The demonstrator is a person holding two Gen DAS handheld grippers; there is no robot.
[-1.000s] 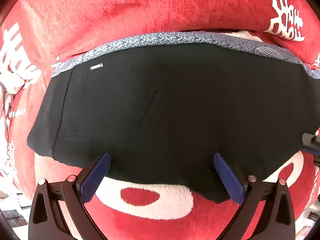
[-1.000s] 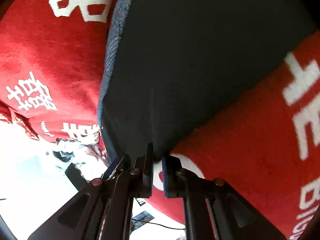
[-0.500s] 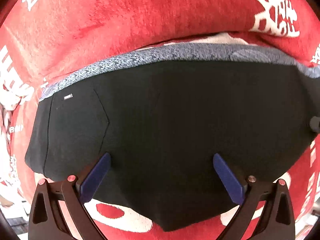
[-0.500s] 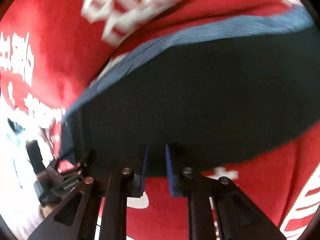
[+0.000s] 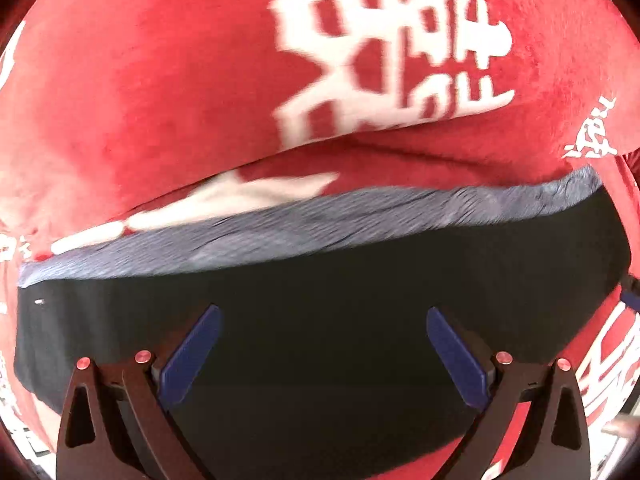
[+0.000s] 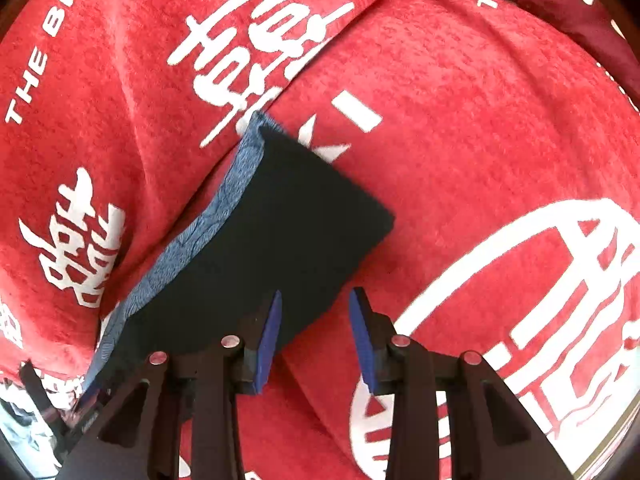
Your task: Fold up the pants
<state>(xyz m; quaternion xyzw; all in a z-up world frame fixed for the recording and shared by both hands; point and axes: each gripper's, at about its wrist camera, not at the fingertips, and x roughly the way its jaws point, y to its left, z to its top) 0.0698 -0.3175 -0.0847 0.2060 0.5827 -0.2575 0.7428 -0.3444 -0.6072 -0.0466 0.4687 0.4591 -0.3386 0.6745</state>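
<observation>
Left wrist first: left gripper (image 5: 320,322) spread wide, empty, over black pants (image 5: 320,360) on red blanket (image 5: 160,100); grey-blue waistband (image 5: 280,236) at far edge.

Right wrist: right gripper (image 6: 316,300) parted, empty, at pants (image 6: 280,232) near-right corner.

Judgement: fold laid; next, smooth or regrip.

One pair of folded black pants (image 6: 280,240) with one blue-grey patterned waistband (image 5: 320,224). One red blanket (image 6: 480,120) with white lettering. Two grippers, each with two blue-padded fingers (image 5: 192,356).
</observation>
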